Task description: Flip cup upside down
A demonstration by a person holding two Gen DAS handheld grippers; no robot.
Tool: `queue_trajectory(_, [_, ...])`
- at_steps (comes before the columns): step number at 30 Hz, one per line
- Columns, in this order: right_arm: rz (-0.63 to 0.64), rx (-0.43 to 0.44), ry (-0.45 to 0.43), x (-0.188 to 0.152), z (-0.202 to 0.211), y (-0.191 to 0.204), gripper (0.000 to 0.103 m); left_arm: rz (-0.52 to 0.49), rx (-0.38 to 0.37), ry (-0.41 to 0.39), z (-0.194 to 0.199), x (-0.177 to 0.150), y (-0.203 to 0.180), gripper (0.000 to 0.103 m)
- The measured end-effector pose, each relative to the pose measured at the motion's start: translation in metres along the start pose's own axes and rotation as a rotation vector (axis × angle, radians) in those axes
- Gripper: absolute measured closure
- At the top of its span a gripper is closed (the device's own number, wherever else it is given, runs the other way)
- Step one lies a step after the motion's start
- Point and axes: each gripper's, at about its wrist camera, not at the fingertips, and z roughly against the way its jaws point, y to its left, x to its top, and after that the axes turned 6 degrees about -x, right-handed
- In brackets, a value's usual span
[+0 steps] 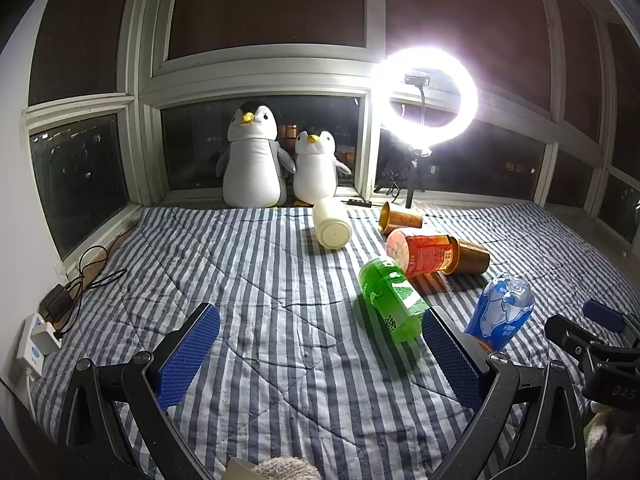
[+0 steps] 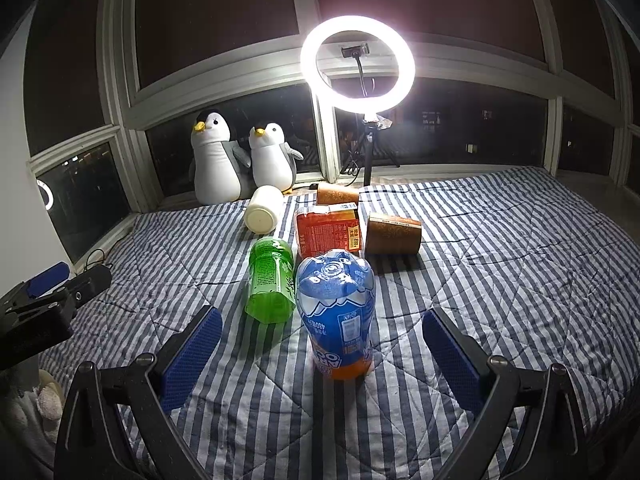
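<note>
Looking along the spread, empty left gripper (image 1: 320, 356), the nearer brown cup (image 1: 470, 257) lies on its side far ahead and rightward. From the equally spread, empty right gripper (image 2: 322, 360), it (image 2: 394, 232) lies ahead beyond the blue bottle (image 2: 338, 312), long axis crosswise; the right hand seems nearer.

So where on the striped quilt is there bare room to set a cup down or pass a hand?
The striped quilt lies bare right of the nearer brown cup, and left of the green bottle toward the power strip. The middle is crowded: white container, red cup, blue bottle.
</note>
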Motion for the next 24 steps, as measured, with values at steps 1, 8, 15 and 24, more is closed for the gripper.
queue_trajectory(1, [0.0, -0.001, 0.0, 0.0, -0.0001, 0.0, 0.004, -0.001, 0.0, 0.0, 0.0002, 0.0, 0.0, 0.001])
queue_trajectory(8, [0.001, 0.0, 0.001, 0.0002, -0.0002, -0.0003, 0.004, -0.002, 0.002, 0.001, 0.0, 0.0002, -0.0012, 0.001])
queue_trajectory(15, [-0.001, 0.0, 0.002, -0.0004, -0.0003, -0.0007, 0.004, -0.003, 0.002, 0.0, -0.0002, 0.0006, -0.0017, 0.001])
queue_trajectory(24, [-0.005, 0.001, 0.006, -0.0027, -0.0011, -0.003, 0.004, -0.002, 0.003, -0.002, -0.0001, 0.0003, -0.0016, 0.001])
